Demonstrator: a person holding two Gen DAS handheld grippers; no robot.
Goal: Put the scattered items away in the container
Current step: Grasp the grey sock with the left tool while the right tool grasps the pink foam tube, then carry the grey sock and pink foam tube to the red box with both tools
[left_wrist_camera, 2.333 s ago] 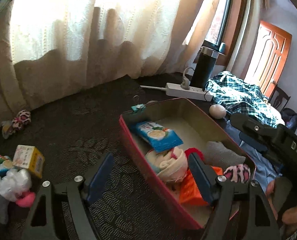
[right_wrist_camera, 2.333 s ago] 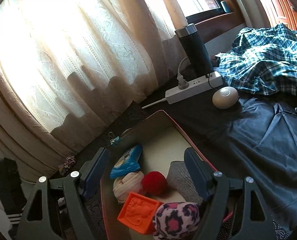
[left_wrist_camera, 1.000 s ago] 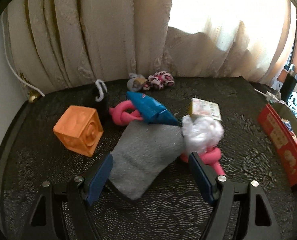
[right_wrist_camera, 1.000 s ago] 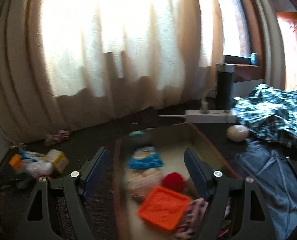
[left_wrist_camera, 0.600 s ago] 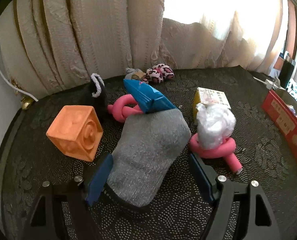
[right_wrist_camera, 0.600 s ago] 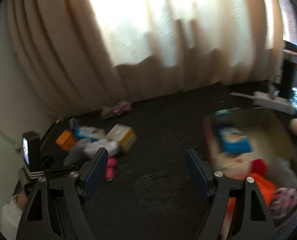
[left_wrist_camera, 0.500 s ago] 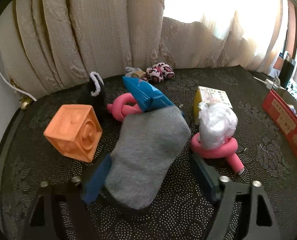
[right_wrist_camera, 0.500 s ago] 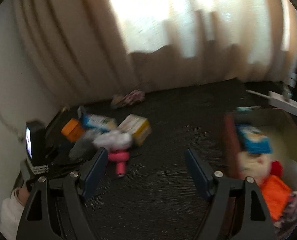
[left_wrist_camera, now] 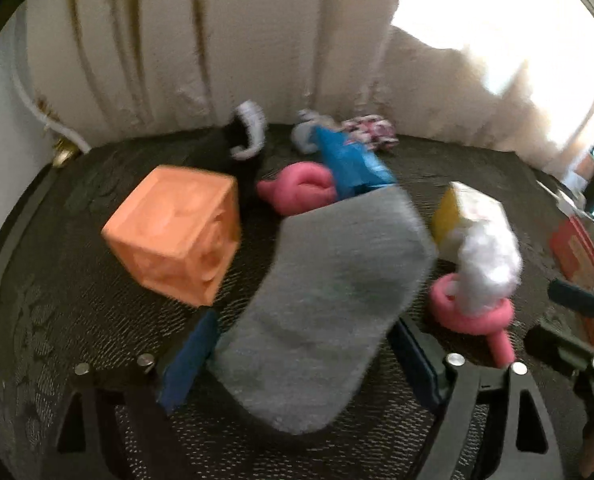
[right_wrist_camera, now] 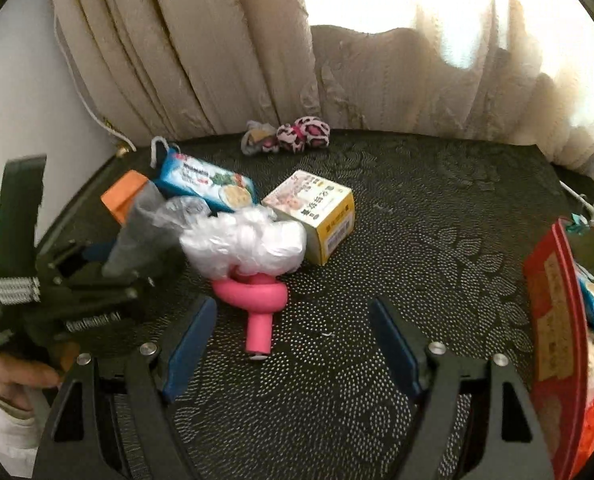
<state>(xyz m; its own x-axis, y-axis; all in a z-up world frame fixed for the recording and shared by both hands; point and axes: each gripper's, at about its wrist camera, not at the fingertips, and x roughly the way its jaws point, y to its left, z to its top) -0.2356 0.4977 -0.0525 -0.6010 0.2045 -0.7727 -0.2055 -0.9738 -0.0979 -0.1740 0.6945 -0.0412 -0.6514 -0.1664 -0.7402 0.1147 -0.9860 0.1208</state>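
Grey sock (left_wrist_camera: 321,304) lies near on the dark table (right_wrist_camera: 417,240), between the left gripper (left_wrist_camera: 305,360) jaws, which have just been closing around it. Right gripper (right_wrist_camera: 293,340) hangs wide, empty, over a pink toy (right_wrist_camera: 257,300).

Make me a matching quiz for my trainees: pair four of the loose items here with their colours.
Items:
1. sock
2. cube
3. snack packet
4. knotted tube

Colours:
A. pink
B. blue
C. grey
D. orange

Pairs: 1-C, 2-D, 3-B, 4-A
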